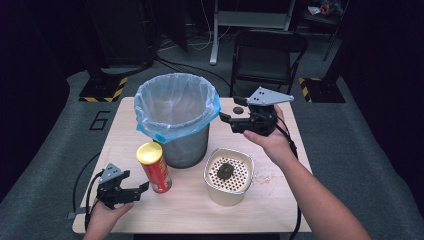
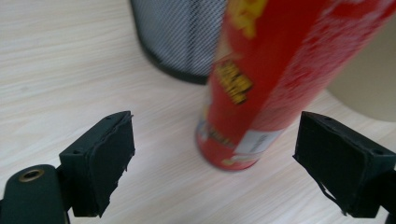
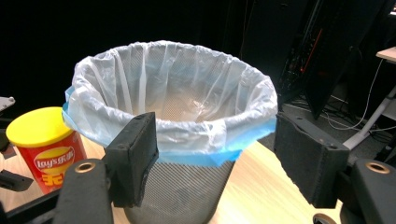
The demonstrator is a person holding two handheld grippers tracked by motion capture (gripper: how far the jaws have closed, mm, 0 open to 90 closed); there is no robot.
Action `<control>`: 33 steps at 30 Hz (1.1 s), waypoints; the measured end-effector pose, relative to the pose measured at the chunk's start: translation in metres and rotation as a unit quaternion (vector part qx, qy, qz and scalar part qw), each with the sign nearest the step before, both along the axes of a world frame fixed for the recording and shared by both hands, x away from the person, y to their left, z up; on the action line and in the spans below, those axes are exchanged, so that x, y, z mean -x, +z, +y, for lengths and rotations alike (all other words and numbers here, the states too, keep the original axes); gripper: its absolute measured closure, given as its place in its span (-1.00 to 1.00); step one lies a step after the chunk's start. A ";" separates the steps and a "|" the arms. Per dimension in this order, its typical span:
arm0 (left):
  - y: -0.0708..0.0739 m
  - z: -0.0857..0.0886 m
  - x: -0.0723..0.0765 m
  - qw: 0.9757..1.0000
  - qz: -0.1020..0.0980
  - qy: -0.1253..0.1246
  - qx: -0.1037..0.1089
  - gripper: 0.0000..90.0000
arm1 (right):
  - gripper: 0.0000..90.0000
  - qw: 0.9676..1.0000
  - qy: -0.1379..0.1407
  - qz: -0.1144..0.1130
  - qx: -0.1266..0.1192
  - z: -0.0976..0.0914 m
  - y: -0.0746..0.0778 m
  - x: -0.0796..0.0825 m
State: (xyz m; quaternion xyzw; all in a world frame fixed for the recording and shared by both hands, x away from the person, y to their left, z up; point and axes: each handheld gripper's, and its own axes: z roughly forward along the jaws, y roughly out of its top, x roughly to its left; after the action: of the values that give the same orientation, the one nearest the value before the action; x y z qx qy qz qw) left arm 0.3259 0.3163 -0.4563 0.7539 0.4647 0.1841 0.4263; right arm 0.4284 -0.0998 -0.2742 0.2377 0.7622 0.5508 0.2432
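The left tool (image 1: 142, 188), near and wide open around nothing, faces the red can (image 1: 154, 167) standing just left of the bin (image 1: 177, 115), so next it should close on it; the right tool (image 1: 224, 120) hangs half open, empty.

The left tool (image 1: 142, 188) sits low with jaws spread wide; the right tool (image 1: 223, 118), raised on an outstretched forearm, gapes empty.

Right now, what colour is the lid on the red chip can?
Yellow; the red cylindrical chip can's lid shows best in the right gripper view.
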 end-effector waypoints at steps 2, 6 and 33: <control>0.001 -0.008 -0.002 1.000 0.001 -0.013 0.001 -0.74 | -0.33 1.000 -0.005 0.002 0.003 -0.004 -0.002 0.000; 0.000 -0.019 -0.008 1.000 0.007 -0.028 -0.009 -0.74 | -0.33 1.000 -0.010 0.007 0.007 -0.010 -0.004 0.000; -0.018 -0.040 -0.026 0.998 -0.036 -0.049 -0.022 -0.56 | -0.33 0.998 -0.053 0.026 0.016 -0.055 -0.044 0.008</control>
State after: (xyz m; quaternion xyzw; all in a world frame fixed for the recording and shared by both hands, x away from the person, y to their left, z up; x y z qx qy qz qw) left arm 0.3514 0.2763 -0.4741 0.7780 0.4069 0.2004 0.4348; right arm 0.4201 -0.1549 -0.3180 0.2879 0.7634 0.5185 0.2558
